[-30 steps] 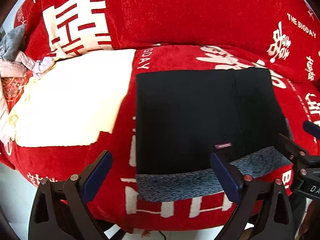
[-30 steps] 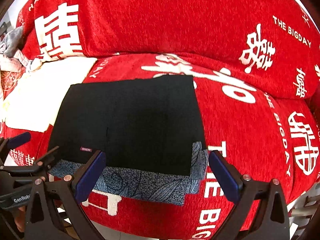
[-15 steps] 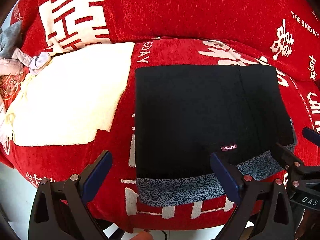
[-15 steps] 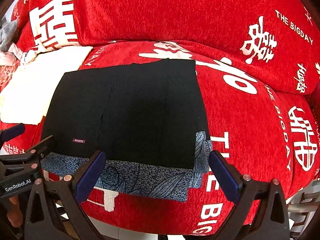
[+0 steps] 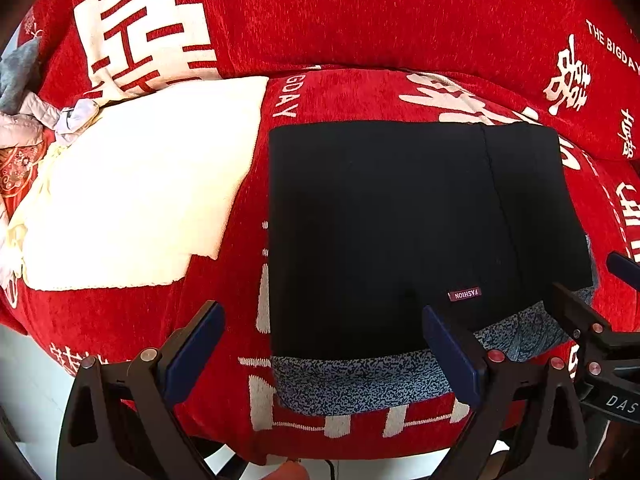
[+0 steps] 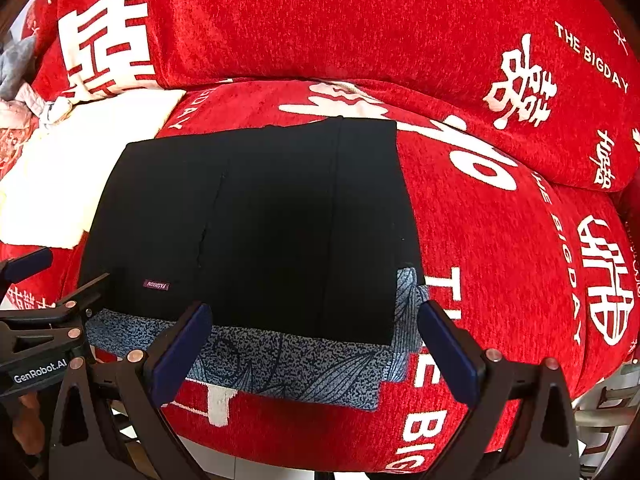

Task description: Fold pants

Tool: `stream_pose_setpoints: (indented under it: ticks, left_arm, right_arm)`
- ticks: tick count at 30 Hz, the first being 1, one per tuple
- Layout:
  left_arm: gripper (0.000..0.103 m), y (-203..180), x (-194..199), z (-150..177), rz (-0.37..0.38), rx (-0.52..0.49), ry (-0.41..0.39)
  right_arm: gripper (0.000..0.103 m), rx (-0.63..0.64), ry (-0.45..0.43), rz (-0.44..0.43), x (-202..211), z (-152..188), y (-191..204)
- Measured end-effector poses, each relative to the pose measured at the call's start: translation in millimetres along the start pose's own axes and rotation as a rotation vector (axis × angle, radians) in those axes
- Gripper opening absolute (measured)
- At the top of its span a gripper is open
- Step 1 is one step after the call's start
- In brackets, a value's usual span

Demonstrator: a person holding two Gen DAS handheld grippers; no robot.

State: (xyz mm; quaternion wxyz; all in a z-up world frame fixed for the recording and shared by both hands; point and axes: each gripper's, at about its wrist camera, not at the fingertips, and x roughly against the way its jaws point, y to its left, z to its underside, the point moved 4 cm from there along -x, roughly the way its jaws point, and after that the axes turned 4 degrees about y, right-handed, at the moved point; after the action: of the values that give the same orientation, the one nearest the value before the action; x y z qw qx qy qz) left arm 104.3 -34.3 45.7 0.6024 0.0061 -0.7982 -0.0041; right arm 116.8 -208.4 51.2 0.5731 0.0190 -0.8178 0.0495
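Here one pair of black pants (image 5: pixel 400 232) lies folded flat on the red sofa (image 5: pixel 360 12), long axis side to side, blue-patterned waistband (image 5: pixel 360 380) toward the front edge; two grippers, left gripper (image 5: pixel 320 352) and right gripper (image 6: pixel 312 344), both spread, holding nothing

Both wrist cameras look forward from the sofa's near edge, close over the folded black pants (image 5: pixel 400 232). Left tongs (image 5: pixel 320 352) face its left half; right tongs (image 6: pixel 312 344) its right; each view catches the other's fingers.
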Motion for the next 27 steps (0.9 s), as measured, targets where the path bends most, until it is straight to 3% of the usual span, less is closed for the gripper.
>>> stream_pose_setpoints:
  ticks: [27]
  left_arm:
    - [0.099, -3.6, 5.8, 3.2, -0.027, -0.012, -0.002]
  right_arm:
    - [0.102, -0.006, -0.001, -0.01, 2.4, 2.5, -0.8]
